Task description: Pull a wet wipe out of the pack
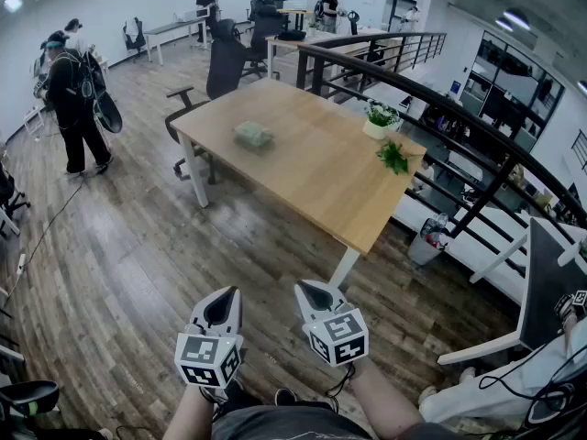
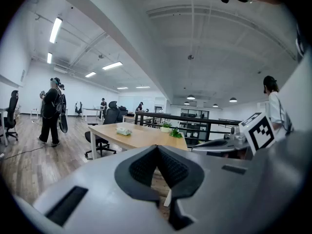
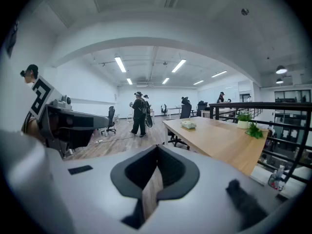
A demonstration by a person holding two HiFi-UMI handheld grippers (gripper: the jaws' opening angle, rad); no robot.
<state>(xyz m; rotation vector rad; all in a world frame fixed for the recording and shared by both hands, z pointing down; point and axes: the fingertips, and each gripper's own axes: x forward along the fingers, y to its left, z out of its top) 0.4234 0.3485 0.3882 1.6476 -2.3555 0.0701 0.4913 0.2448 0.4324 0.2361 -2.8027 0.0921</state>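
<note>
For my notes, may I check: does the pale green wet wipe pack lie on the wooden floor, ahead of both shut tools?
Wrong surface: the head view shows the pale green wet wipe pack on the light wooden table, ahead of the shut left tool and right tool.

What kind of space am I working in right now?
Most likely an open-plan office on an upper level: a long wooden table with the wet wipe pack on it, a black office chair beside it, and a black railing along the open edge.
</note>
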